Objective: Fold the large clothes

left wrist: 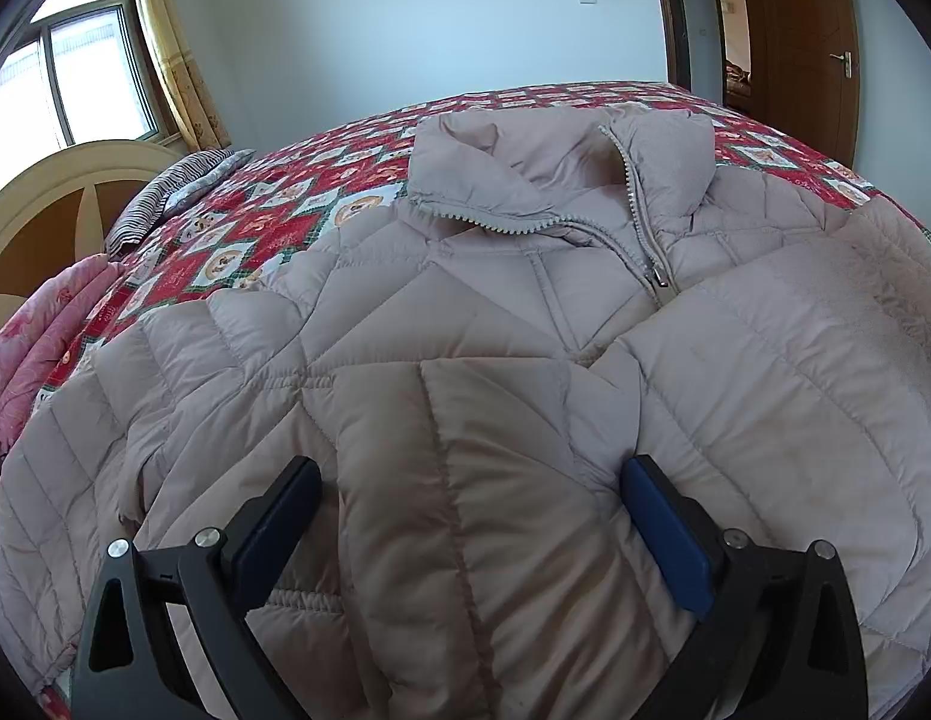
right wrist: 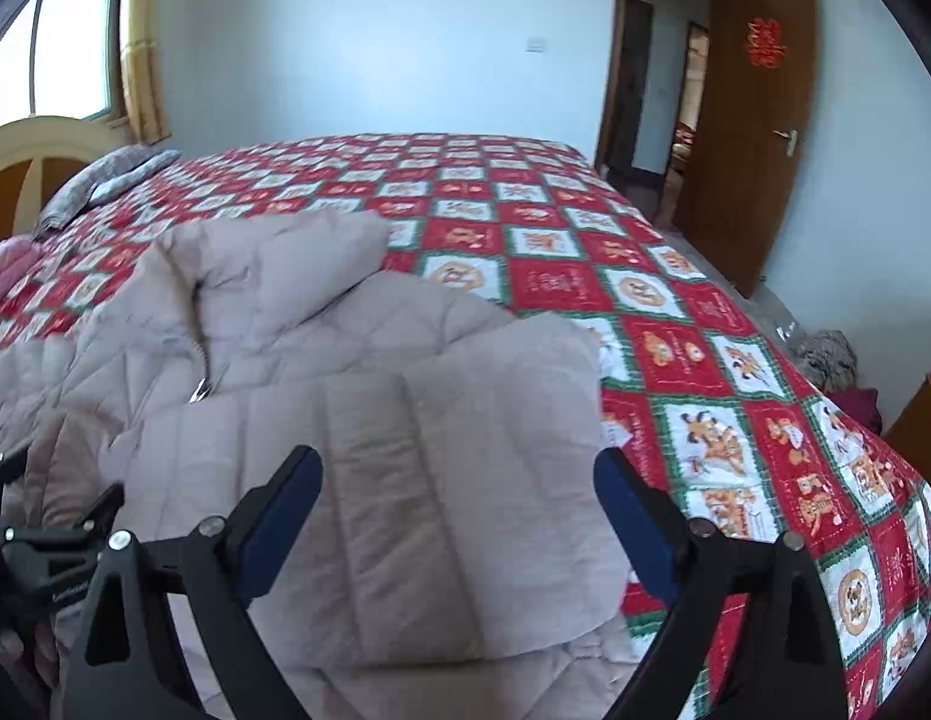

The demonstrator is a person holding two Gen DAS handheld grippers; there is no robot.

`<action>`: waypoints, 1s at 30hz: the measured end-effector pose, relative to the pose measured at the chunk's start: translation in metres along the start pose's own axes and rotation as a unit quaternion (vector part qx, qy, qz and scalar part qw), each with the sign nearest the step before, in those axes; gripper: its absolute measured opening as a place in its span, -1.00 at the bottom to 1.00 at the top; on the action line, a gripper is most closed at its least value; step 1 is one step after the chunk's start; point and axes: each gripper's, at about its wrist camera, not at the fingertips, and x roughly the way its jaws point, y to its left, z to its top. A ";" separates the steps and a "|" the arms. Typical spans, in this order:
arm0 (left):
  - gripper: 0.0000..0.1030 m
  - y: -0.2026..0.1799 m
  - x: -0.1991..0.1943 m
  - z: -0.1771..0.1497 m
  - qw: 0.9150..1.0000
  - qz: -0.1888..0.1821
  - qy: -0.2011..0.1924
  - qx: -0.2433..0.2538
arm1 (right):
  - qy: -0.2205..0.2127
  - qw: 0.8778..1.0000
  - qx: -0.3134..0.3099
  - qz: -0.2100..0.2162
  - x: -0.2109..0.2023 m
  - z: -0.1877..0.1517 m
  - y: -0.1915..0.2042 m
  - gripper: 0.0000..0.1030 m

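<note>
Both your left gripper (left wrist: 471, 516) and right gripper (right wrist: 456, 510) gape empty; the slippery puffer jacket (left wrist: 405, 324) may spring unfolded.

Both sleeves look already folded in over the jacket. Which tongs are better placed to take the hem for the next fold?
Probably left. The left tongs hang open, centred over the jacket, in line with its zipper. The right tongs, also open, sit over its edge beside the bedspread.
</note>
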 end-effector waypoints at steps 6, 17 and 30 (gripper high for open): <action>0.96 0.000 0.000 0.000 1.000 0.000 0.000 0.001 | 0.045 0.998 -0.020 0.043 0.028 -0.023 0.027 0.82; 0.96 0.000 0.000 0.000 1.000 0.004 0.000 0.003 | 0.075 0.996 -0.030 0.034 0.047 -0.040 0.036 0.91; 0.96 0.054 -0.057 -0.004 0.998 0.046 -0.043 0.000 | 0.069 0.997 -0.025 0.035 0.049 -0.043 0.034 0.98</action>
